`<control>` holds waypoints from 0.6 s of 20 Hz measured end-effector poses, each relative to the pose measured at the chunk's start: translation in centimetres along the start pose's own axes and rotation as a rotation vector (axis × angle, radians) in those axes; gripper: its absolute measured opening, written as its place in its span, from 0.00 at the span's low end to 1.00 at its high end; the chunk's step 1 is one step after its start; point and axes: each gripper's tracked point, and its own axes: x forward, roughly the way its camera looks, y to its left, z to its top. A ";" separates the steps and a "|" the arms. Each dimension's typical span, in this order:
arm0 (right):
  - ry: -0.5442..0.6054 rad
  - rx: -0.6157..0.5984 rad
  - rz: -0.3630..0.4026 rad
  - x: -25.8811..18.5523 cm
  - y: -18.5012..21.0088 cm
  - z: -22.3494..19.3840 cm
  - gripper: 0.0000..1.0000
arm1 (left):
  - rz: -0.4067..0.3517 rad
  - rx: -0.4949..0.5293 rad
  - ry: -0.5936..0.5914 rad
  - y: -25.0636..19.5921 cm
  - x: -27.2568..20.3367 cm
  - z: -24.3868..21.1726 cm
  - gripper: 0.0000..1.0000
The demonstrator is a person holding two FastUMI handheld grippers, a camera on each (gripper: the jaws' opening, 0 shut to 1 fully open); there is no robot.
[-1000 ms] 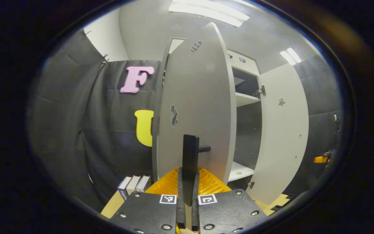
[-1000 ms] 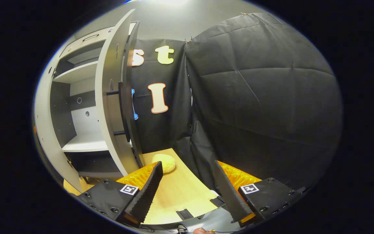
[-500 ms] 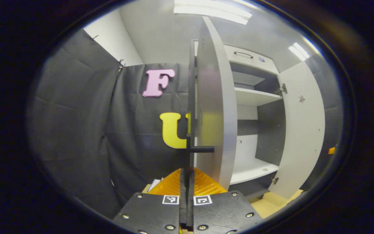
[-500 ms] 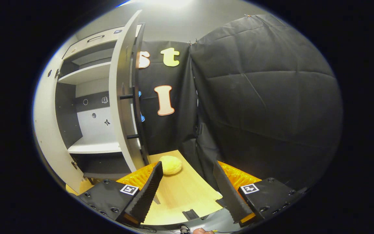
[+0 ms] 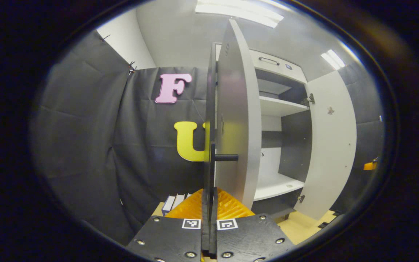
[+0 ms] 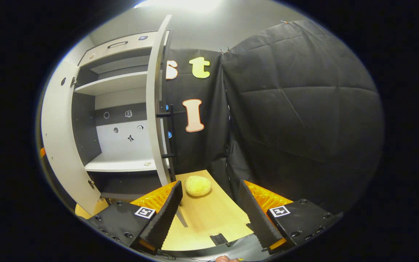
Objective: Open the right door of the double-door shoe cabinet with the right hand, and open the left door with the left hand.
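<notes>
— What's hard to see from here?

— In the left gripper view, the left gripper [image 5: 208, 222] sits so close to the left door [image 5: 236, 120] that its two fingers look pressed together around the door's dark bar handle [image 5: 209, 182]. The handle's lower end disappears between them, so I take it as clamped on the handle. The door stands edge-on and hides part of the shoe cabinet [image 5: 280, 109] behind it. Some small boxes [image 5: 175, 202] at the left edge of the wooden floor are half covered by the gripper body.

— And the other claw?

— In the right gripper view, the right gripper [image 6: 209, 211] is spread wide, fingers well apart, gripping nothing and touching nothing. Between its fingers lies bare wooden floor [image 6: 206, 214]. Farther on, a yellow round lump [image 6: 197, 186] rests near the back edge of that floor; I cannot tell what it is.

— The doors?

— Both swung out. The right door [image 6: 155, 109] is edge-on just left of the lump, its handle [image 6: 171, 134] free. Behind it the white shelves [image 6: 118, 165] show small marks too tiny to make out.
</notes>
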 end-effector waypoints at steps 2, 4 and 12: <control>-0.010 -0.014 0.019 0.5 0.5 0.5 0.98 | 0.006 -0.025 0.013 -0.4 -1.0 0.1 0.01; -0.037 0.013 0.026 1.0 0.8 1.4 0.93 | 0.049 -0.013 0.011 0.2 -2.4 1.2 0.01; -0.152 0.049 0.136 2.0 2.9 4.9 0.98 | 0.179 0.103 -0.089 -4.1 -8.9 6.4 0.04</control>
